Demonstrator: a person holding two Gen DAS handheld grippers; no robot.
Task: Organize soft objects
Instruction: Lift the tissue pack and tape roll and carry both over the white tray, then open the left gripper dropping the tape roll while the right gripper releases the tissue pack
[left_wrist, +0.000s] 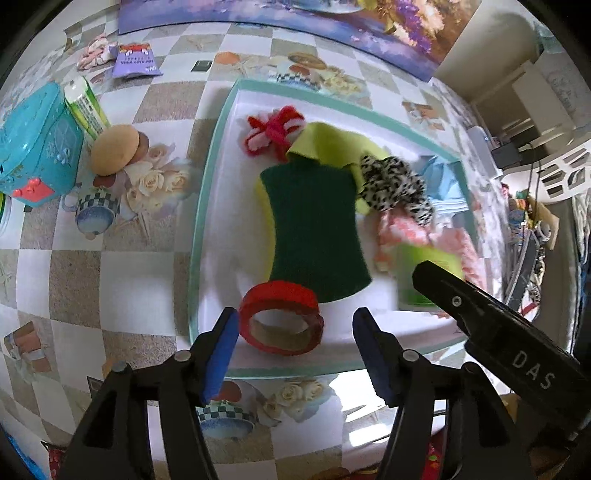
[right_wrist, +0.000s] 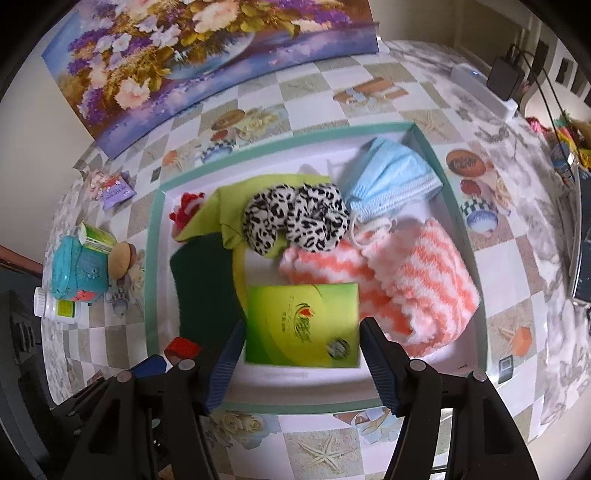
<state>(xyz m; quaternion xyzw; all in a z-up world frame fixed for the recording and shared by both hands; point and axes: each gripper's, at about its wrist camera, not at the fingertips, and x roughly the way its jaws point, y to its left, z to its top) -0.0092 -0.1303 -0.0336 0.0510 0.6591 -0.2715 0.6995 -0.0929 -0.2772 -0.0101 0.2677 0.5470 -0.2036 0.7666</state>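
Both tongs hang open over the tray's (right_wrist: 155, 258) near edge, left gripper (left_wrist: 295, 354) above the tape roll (left_wrist: 280, 317), right gripper (right_wrist: 303, 365) straddling the green box (right_wrist: 303, 325), gripping nothing

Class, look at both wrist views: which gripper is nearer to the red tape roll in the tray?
Left. The left gripper hangs directly over the red tape roll, jaws open around it. The right gripper straddles the green box, with the roll off beside it.
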